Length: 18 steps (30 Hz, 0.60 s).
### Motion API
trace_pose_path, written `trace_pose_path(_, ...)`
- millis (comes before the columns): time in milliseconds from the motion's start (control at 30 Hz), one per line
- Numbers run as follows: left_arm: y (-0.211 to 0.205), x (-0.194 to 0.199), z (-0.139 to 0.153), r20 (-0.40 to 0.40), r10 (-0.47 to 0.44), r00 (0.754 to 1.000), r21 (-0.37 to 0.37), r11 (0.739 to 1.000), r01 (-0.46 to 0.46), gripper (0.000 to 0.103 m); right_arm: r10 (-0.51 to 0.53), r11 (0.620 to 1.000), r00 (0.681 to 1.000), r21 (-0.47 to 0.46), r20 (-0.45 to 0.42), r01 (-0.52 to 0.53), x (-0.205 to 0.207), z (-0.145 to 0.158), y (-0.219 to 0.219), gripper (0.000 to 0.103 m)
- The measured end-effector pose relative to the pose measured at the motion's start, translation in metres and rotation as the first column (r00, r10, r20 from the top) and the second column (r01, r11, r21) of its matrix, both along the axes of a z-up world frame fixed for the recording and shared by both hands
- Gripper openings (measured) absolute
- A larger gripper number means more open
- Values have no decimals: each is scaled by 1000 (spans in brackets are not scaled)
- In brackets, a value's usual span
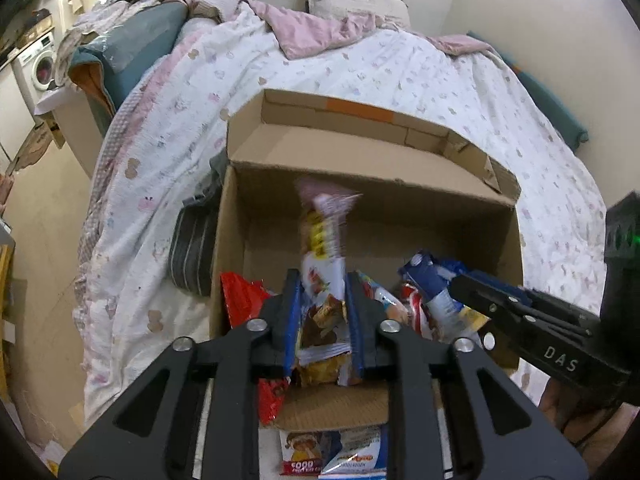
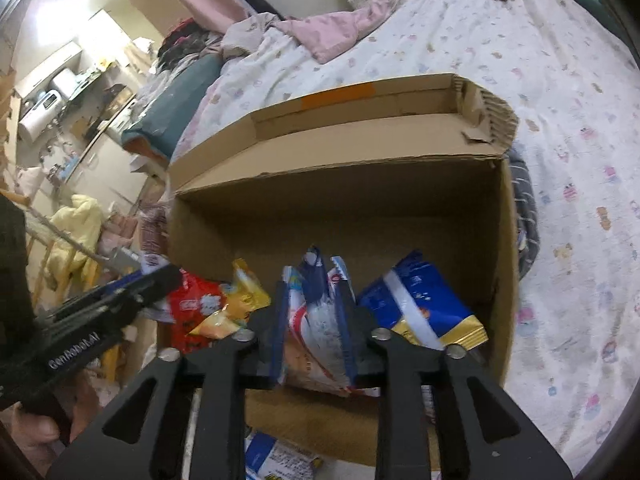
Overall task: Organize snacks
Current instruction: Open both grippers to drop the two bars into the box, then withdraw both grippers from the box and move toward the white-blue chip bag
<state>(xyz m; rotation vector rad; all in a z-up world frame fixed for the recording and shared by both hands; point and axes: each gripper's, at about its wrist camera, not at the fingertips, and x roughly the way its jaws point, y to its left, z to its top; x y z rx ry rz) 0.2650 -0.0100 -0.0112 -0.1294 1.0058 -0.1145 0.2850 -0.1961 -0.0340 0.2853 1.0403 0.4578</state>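
Partly blurred: tall snack packet [image 1: 323,276] between left gripper [image 1: 323,308] fingers, contact unclear. Likewise white packet [image 2: 314,332] between right gripper [image 2: 313,312] fingers. Inside cardboard box [image 2: 400,184] on bed [image 2: 560,160]: red bag [image 2: 192,312], yellow packet [image 2: 240,300], blue packet [image 2: 416,300].

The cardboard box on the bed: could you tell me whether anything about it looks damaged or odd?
Yes: the cardboard box has a torn, ragged right end on its raised back flap, with frayed corrugated edges. Its walls otherwise look sound.

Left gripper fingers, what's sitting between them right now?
A snack packet stands between the left gripper's fingers, over the cardboard box; the left wrist view shows it.
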Motion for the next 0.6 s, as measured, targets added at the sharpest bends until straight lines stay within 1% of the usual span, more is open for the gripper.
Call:
trace_pose_path(33,-1,-1,0,-2,-3,1000,5,1000,3,39,1,1000,1000,-1,15,-1,-1,2,0,70)
trace_pose_path(67,-1,-3,2,7,0,1000,7,1000,0,52,-9,1000,999,-5,38,9,-3,4,0,78)
trace_pose_path(100,0,-4,4,19,2,1000,8,1000,-2,59,-16,1000,998,-6,57,17,-4,7,-1,81)
trace_pose_path(133,-1,-6,7,35,1,999,13,1000,-2,69,-18,1000,997,-12,69,19,-5,9,-1,81)
trace_pose_path(167,-1,-7,8,42,0,999,18,1000,-1,73,-17,1000,997,-15,70,18,-5,10,-1,81)
trace_pose_path(300,-2,-6,10,48,-5,999,57,998,3,75,-38,999,997,31,61,36,-4,12,-8,81)
trace_pose_path(433,6,-4,10,37,24,999,43,999,-25,75,-80,995,995,60,57,76,-2,13,-18,81)
trace_pose_path(500,10,-5,9,35,38,999,30,999,-39,75,-90,993,995,75,48,86,-1,13,-21,81)
trace_pose_path(600,12,-5,8,34,48,998,33,998,-49,75,-99,992,994,79,47,95,-1,14,-24,81)
